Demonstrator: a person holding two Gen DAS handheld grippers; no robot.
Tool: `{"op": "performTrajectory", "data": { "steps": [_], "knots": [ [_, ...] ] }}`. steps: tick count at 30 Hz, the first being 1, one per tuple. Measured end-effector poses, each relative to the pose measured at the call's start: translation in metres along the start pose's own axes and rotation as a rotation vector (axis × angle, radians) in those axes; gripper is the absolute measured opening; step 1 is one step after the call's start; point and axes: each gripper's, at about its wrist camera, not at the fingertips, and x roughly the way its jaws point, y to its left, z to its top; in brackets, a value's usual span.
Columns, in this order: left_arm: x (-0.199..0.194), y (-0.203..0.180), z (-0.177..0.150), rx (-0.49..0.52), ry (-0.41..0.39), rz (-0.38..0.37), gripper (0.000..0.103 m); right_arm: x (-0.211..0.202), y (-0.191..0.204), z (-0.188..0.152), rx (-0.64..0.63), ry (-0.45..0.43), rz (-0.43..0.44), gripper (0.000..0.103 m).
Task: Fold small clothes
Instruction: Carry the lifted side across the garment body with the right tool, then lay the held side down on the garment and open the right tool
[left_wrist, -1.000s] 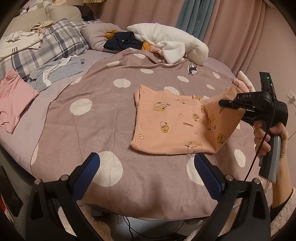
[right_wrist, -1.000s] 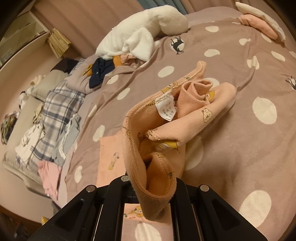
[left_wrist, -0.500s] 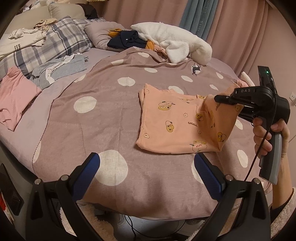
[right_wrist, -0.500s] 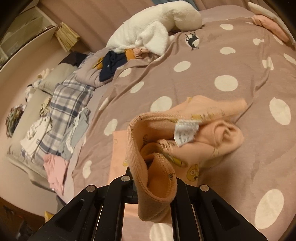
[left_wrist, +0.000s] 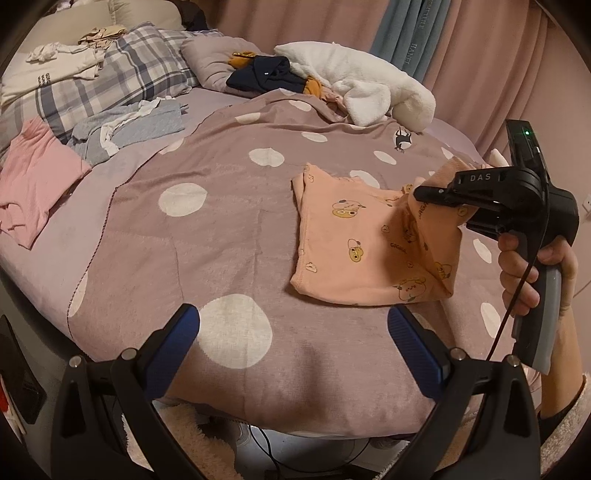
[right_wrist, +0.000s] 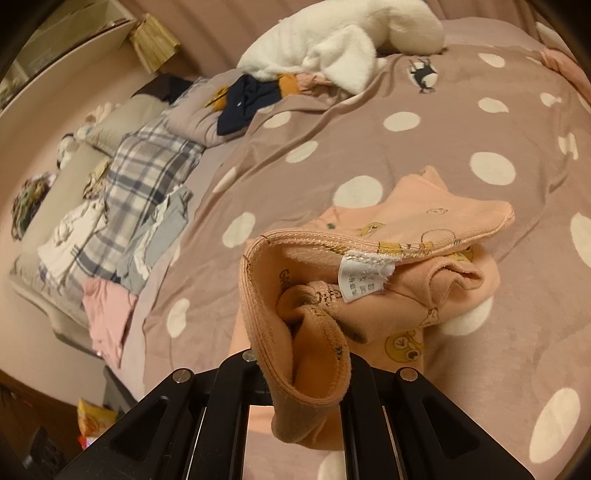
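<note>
The left gripper hangs over the bed edge, jaws spread and empty. Ahead to its right lies the shirt, whose right edge the right gripper pinches, lifted.

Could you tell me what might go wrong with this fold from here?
The right claw pinches only a bunched edge of the peach garment, so the cloth may slip out. With the left claw open and off the fabric, nothing pins the flat part, so it may drag across the dotted blanket and fold unevenly.
</note>
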Motion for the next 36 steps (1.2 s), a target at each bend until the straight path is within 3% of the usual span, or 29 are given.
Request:
{"op": "performTrajectory", "data": {
  "steps": [13, 26, 36],
  "knots": [
    [0.002, 0.008, -0.002, -0.002, 0.011, 0.018, 0.102, 0.034, 0.034, -0.022, -0.149, 0.11, -0.025, 0.007],
    [0.001, 0.007, -0.006, 0.009, 0.019, 0.032, 0.102, 0.042, 0.038, -0.038, -0.235, 0.175, -0.054, 0.008],
    [0.004, 0.003, -0.01, 0.041, 0.024, 0.055, 0.102, 0.054, 0.038, -0.047, -0.197, 0.239, -0.027, 0.014]
  ]
}}
